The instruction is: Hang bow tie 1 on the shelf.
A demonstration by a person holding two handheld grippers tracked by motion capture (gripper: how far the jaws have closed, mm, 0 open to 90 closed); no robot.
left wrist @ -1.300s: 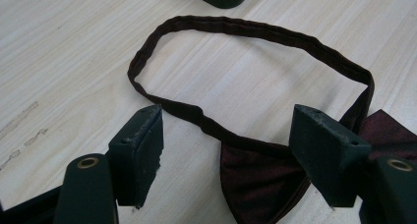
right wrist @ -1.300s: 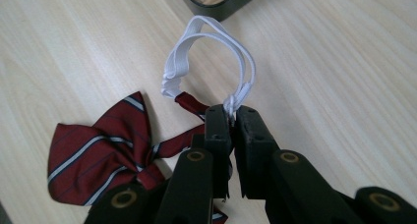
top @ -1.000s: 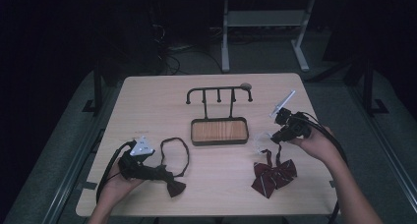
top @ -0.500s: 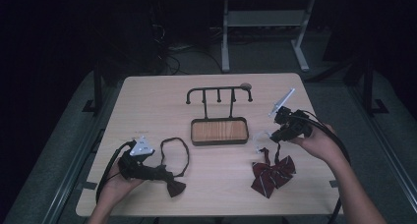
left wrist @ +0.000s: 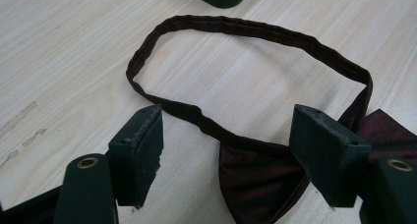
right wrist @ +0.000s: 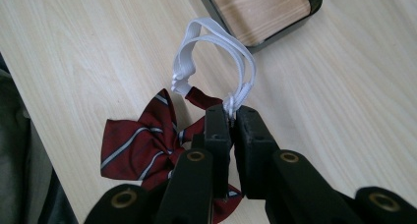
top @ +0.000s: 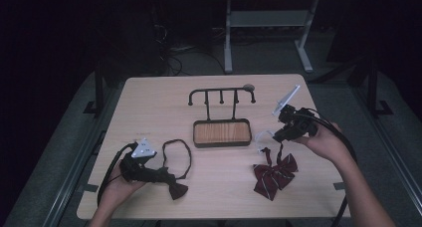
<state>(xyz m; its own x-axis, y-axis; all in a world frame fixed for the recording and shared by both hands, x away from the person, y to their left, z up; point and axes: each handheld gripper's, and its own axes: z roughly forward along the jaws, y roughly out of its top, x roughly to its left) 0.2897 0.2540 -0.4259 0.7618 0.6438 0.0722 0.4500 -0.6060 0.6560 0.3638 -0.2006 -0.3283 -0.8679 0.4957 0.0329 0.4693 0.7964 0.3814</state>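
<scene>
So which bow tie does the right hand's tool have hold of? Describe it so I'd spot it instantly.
Start at the black metal hook rack with a wooden tray base mid-table, then look toward the near right. There lies the dark red bow tie with grey-white stripes, its white elastic loop pinched in the right tongs. The other plain dark maroon bow tie has a dark strap.

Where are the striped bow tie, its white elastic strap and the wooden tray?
striped bow tie (right wrist: 129, 146), right gripper view, left wing.
white elastic strap (right wrist: 183, 62), right gripper view, left side of loop.
wooden tray (top: 221, 132), high view, wood floor.
</scene>
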